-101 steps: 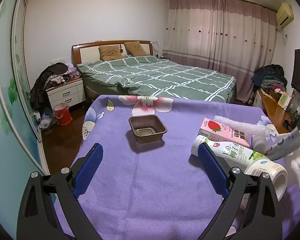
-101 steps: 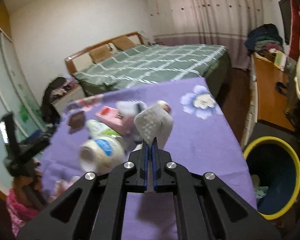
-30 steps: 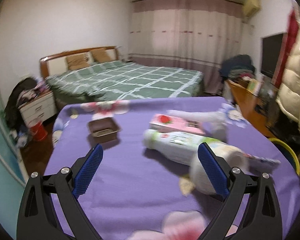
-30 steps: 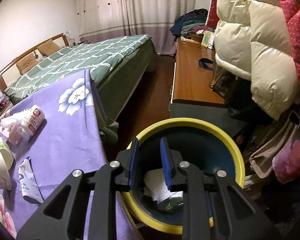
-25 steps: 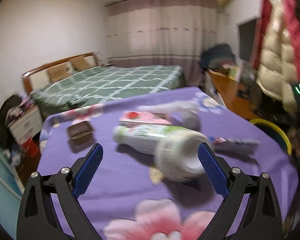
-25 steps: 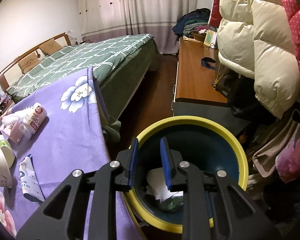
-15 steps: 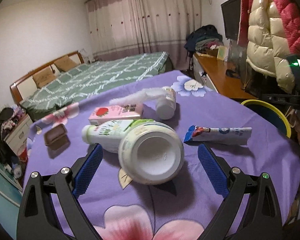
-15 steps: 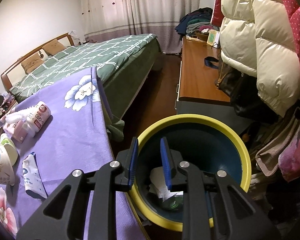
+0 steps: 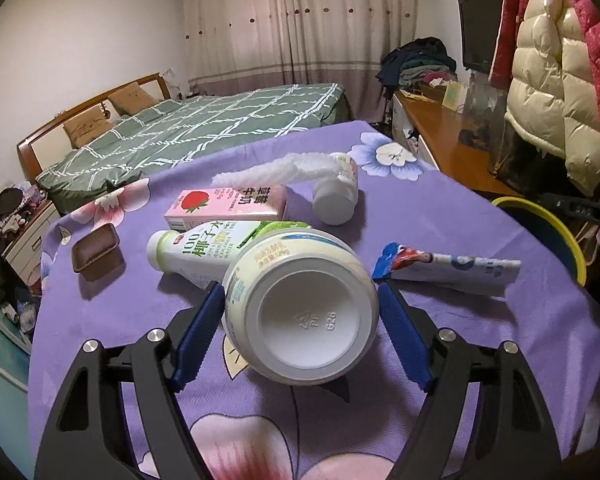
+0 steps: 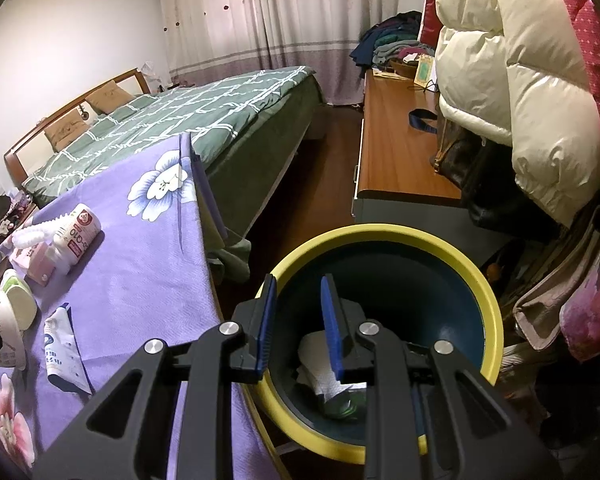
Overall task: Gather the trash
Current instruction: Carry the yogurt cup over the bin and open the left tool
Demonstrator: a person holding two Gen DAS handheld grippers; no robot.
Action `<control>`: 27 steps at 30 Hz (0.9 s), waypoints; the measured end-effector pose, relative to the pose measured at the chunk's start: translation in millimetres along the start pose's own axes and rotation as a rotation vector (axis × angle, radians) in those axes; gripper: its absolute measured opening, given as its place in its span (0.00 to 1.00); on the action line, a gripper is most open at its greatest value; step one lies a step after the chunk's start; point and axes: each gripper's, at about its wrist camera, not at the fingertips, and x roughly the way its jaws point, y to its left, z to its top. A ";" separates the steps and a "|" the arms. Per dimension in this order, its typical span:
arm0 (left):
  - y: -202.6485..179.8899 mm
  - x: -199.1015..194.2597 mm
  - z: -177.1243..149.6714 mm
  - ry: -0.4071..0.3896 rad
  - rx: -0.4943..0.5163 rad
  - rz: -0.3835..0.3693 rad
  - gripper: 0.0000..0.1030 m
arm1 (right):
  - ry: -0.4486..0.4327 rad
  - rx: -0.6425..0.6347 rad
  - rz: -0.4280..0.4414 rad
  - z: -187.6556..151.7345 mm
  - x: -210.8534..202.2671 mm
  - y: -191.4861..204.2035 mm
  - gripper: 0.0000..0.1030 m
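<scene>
Left hand-held gripper point(image 9: 300, 320) flanking cup point(image 9: 300, 312)

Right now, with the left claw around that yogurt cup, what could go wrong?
The yogurt cup lies on its side, its base toward the left claw, and its tapered wall could squirt out as the blue pads close.

It leans against the coconut water bottle, so lifting may send that bottle rolling.

The right claw hangs open over the trash bin; carrying the cup there could make the two claws collide.
</scene>
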 end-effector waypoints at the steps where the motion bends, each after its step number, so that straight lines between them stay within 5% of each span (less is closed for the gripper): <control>1: -1.2 -4.5 1.4 -0.004 -0.004 -0.005 0.75 | -0.001 0.002 0.001 -0.4 -0.3 -0.9 0.21; 14: -60.3 -31.2 34.4 -0.049 0.041 -0.102 0.75 | -0.022 0.060 -0.006 -0.3 -14.1 -47.1 0.21; 27: -197.3 7.1 73.2 -0.002 0.163 -0.311 0.75 | -0.085 0.146 -0.081 1.6 -44.7 -120.8 0.28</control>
